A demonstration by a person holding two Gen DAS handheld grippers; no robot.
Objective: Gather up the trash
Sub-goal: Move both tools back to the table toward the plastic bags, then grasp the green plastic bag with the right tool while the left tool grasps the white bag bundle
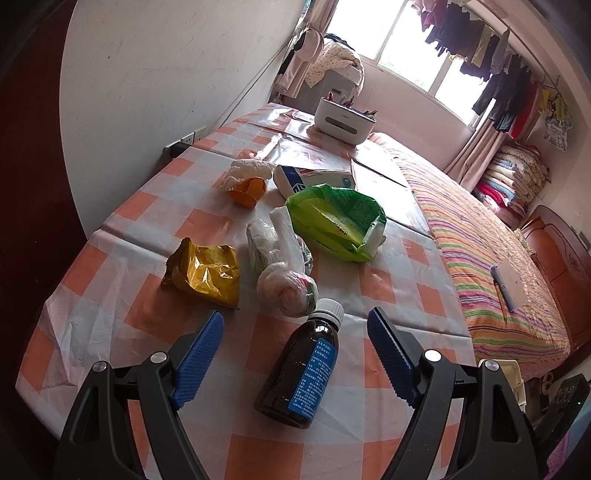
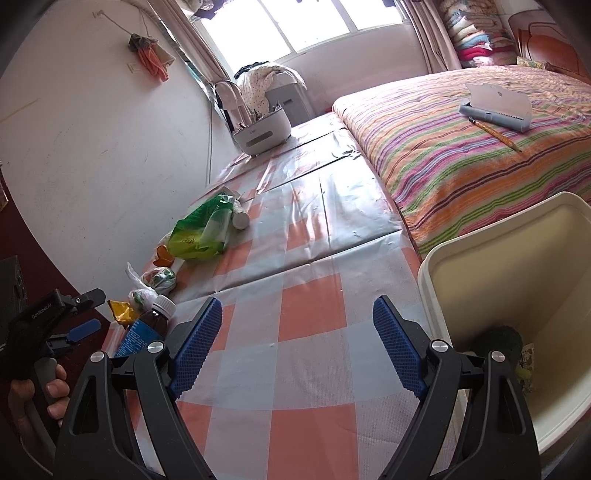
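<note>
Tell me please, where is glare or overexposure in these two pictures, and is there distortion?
Left wrist view: the window is blown out white, and the tablecloth near the white organizer shines with glare. Right wrist view: the window is also overexposed, with bright reflections on the tablecloth. Both views bend straight edges strongly and have dark corners.

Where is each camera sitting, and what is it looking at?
Left wrist: rides on the left tool, looking along its open blue fingers at the brown medicine bottle lying between them, with wrappers beyond on the checked table.
Right wrist: rides on the right tool, looking along the checked table toward the window, with a cream bin at its right; the person's left hand shows.
Shared: the bottle, green bag, white caddy and striped bed.
</note>
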